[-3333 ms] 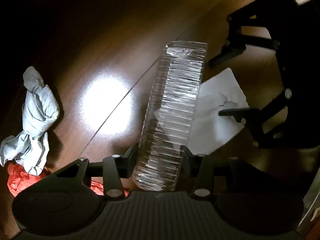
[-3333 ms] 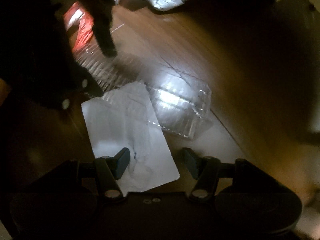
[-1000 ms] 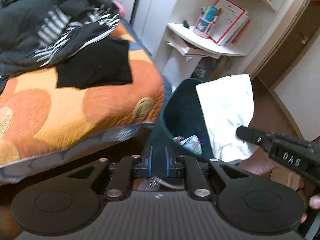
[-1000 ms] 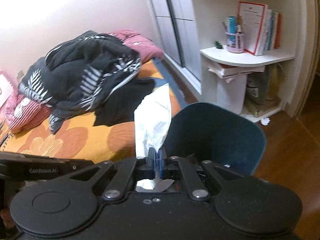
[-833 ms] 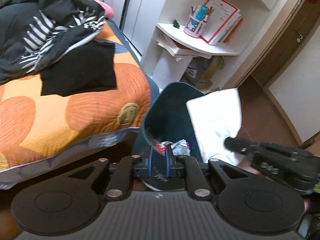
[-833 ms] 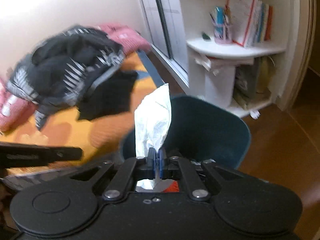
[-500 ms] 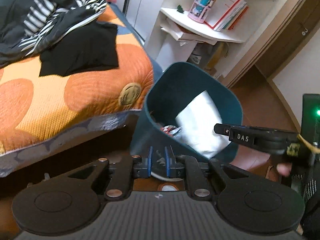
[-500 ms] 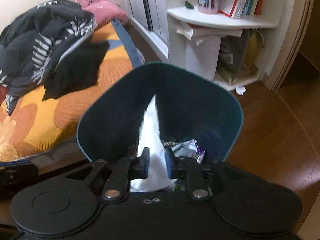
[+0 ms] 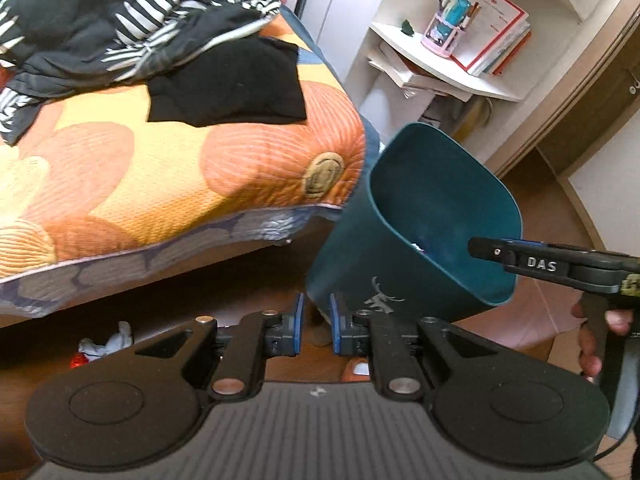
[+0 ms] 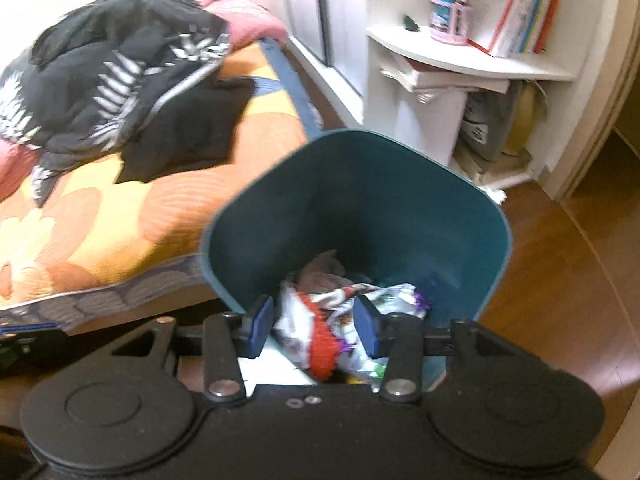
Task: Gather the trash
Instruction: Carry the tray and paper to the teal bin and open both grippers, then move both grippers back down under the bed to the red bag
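A dark teal bin (image 9: 440, 168) stands on the floor by the bed. My right gripper (image 10: 314, 324) hangs over its mouth, and its jaws are opening with nothing pressed between them. A white paper sheet (image 10: 276, 366) lies just below them inside the bin (image 10: 360, 200), beside colourful wrappers (image 10: 320, 340). My left gripper (image 9: 316, 320) sits low in front of the bin's near wall. Only a narrow gap shows between its pads, and I see nothing in it. My right gripper (image 9: 484, 248) reaches over the rim from the right.
A bed with an orange floral quilt (image 9: 160, 180) and dark clothes fills the left. A white corner shelf (image 9: 440, 76) with books stands behind the bin. Crumpled grey tissue (image 9: 108, 340) and a red scrap (image 9: 78, 360) lie on the floor under the bed's edge. A hand (image 9: 592, 344) holds the right gripper.
The right jaws have opened and the white paper has dropped from them into the bin. The left gripper has shifted left and lower, so the bin now sits further right.
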Motion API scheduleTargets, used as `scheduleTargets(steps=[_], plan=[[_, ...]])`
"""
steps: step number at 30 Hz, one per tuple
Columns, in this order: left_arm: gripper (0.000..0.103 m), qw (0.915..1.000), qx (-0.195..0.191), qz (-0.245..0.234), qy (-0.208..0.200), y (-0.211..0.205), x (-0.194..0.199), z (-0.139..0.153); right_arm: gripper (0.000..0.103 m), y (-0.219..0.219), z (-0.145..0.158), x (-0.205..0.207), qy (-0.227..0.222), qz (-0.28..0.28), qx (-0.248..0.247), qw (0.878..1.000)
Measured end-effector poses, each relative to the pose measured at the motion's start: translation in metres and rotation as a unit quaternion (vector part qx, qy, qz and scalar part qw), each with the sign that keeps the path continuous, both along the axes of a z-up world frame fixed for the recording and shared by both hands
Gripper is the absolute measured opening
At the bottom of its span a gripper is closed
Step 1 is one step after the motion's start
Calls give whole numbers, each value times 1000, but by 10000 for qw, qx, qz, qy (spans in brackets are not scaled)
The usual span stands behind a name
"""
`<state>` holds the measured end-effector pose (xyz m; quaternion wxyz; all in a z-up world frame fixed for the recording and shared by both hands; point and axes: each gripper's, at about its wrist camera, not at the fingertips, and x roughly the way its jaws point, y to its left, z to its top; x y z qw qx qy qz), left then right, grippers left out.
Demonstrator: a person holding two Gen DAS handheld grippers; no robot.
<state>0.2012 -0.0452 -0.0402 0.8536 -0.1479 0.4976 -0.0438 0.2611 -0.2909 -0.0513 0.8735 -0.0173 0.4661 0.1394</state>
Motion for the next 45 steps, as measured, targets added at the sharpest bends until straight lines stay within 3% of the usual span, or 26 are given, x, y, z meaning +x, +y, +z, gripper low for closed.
scheduleTargets(steps=[8,10,15,18,22,25,29,36,39,42,45], plan=[[17,9993,65,314,-165,33,-32,10,47,44,26,-31,-126,790,316,9963],[29,9990,92,405,-188,42,-40,11,48,57,30,-37,-127,979,386,9944],[36,9971,87,727,-187,75,-63,7,49,96,33,-53,-64,1510,521,9871],[57,9949,117,986,-154,100,-76,-1,51,118,30,-59,-44,1789,571,9822],[70,9904,285,1352,-47,136,-91,-20,53,148,15,-63,58,2115,605,9755],[79,9853,468,1639,123,166,-96,-41,54,168,-3,-66,216,2424,654,9677],[82,9758,643,2051,404,204,-95,-76,56,196,-34,-65,438,2743,663,9584],[83,9607,470,2482,1150,263,-75,-154,58,248,-95,-59,505,3465,468,9355],[83,9470,215,2657,1791,287,-63,-194,59,273,-127,-56,594,3809,263,9224],[83,9411,150,2552,2211,303,-53,-230,59,297,-161,-55,698,4146,-11,9073],[83,9458,499,2123,2405,305,-46,-263,59,321,-197,-57,758,4534,-300,8876]])
